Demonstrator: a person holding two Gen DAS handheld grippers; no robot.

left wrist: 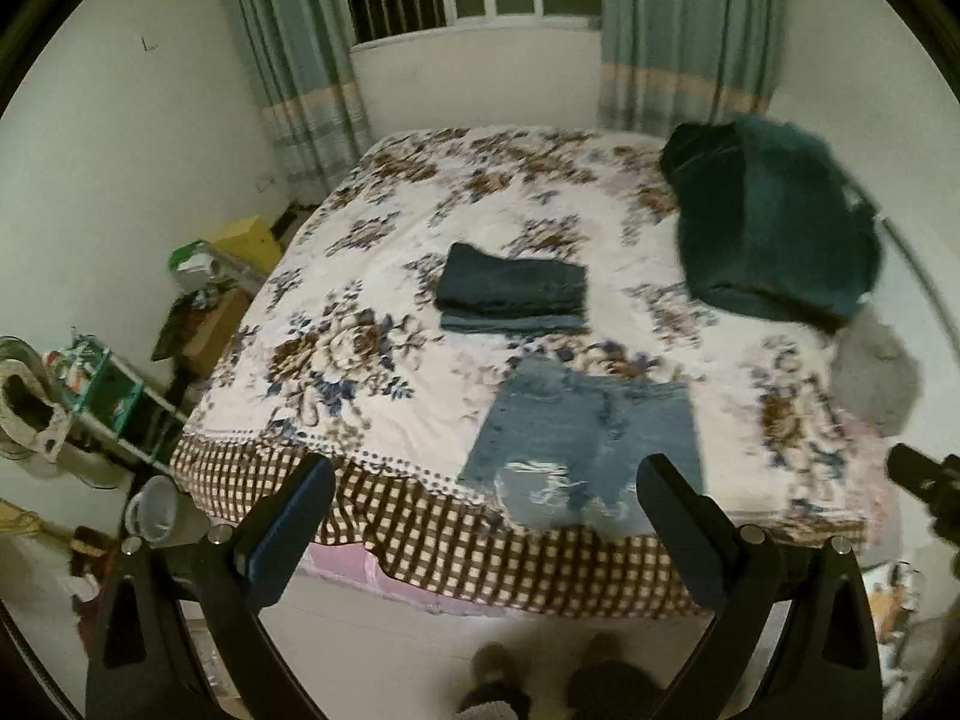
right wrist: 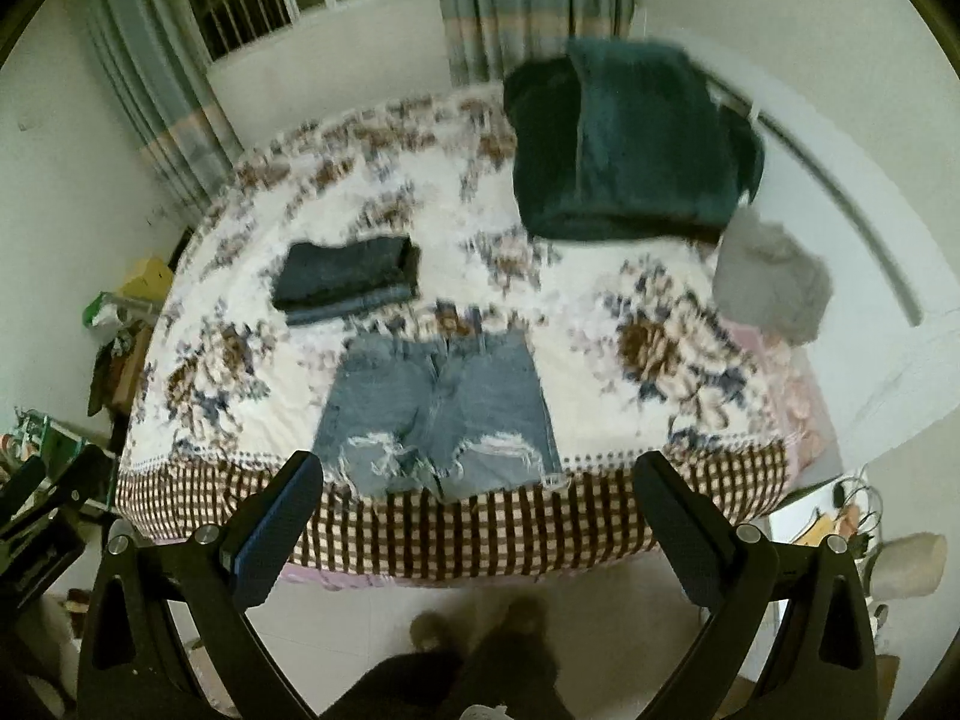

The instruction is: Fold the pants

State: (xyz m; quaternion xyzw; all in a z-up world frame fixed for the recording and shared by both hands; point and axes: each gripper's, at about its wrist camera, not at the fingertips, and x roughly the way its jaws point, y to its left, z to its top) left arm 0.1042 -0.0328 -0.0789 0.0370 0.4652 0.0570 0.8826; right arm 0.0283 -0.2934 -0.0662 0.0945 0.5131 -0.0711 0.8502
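Folded dark pants (left wrist: 513, 297) far left, teal pile (left wrist: 774, 228) far right; ripped jeans (left wrist: 576, 450) flat at bed (left wrist: 372, 324) near edge. My left tool (left wrist: 486, 516) and right tool (right wrist: 480, 510) hover short of bed, both wide open, empty.

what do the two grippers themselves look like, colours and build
Both match. The left gripper and the right gripper each have two black, angular fingers with dark blue pads on the inner faces. Black triangular frame arms with cut-outs carry them, joined by round silver bolts. No cables, markings or sleeves are visible.

We see ripped light-blue jeans (left wrist: 579, 450) lying flat at the bed's (left wrist: 372, 420) near edge, framed by our left hand-held gripper's (left wrist: 486, 492) wide-apart fingers.
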